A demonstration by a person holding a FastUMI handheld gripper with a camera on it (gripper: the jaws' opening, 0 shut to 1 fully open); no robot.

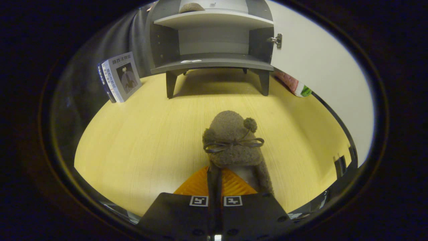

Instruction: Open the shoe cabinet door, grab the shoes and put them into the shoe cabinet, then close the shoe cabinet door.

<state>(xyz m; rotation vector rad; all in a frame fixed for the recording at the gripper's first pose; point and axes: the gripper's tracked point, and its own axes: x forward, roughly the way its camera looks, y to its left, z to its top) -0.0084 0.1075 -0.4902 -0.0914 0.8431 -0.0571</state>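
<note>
A brown fuzzy shoe with a thin bow and pompoms sits just ahead of my fingers, over the yellow wooden surface. My gripper is shut on the shoe's near rim, its fingers pressed close together on the fabric. Beyond the shoe stands the grey shoe cabinet on short legs. Its white door is swung open to the right. A second brown shoe rests on the upper shelf. The lower shelf holds only a small white tag.
Two books lean upright to the left of the cabinet. A pink and green object lies behind the open door at the right. A dark edge borders the surface at the right.
</note>
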